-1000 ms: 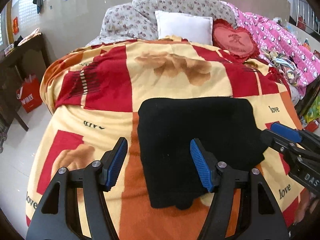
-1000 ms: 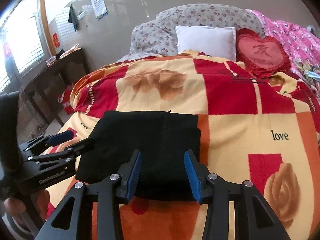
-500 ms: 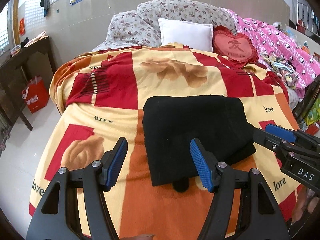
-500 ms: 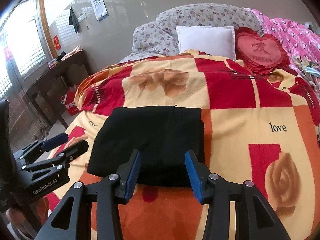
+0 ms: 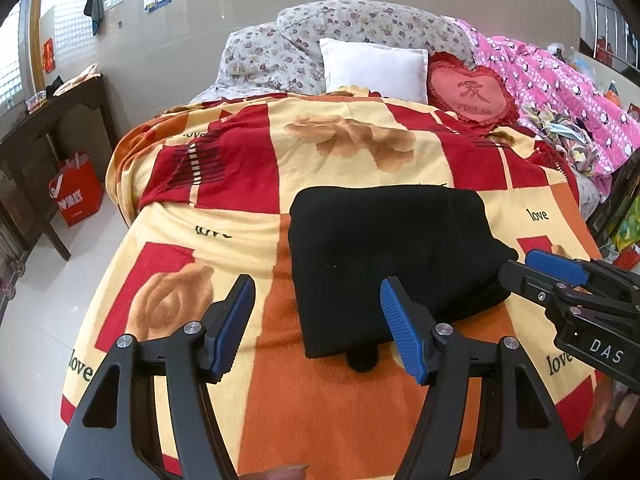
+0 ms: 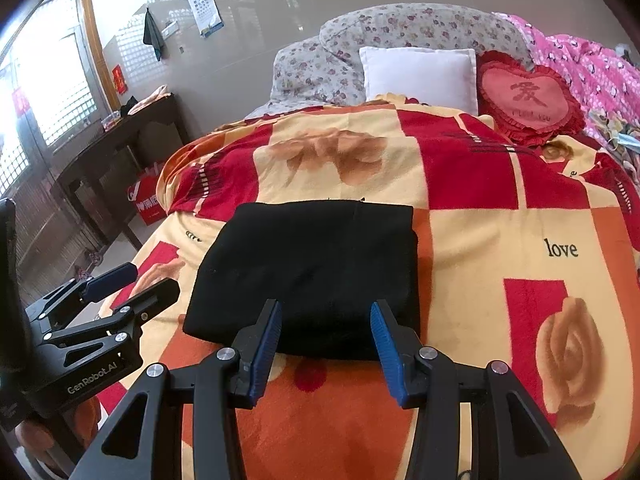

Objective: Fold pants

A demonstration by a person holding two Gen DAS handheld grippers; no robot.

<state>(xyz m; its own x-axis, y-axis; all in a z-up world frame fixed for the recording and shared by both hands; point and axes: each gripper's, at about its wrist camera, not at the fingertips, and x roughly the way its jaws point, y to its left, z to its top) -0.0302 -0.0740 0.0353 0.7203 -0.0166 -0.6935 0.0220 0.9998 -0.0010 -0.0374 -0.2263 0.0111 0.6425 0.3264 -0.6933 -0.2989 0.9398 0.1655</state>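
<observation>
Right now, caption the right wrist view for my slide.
Open right tongs above folded black pants on a rose-print blanket, left tongs alongside.

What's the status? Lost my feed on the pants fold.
Left gripper open, empty. Right gripper open, empty. Black pants folded flat on the blanket. Nothing in the way.

Glossy beige wall (image 6: 280, 20) (eye chart (image 6: 202, 2) hung), bright latticed window (image 6: 52, 84), dark wooden table (image 6: 120, 140) beside bed (image 6: 520, 240)

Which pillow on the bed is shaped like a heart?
The red pillow, with a frilly edge, right of the plain white square pillow. The flowery grey pillows behind are long and lumpy.
</observation>
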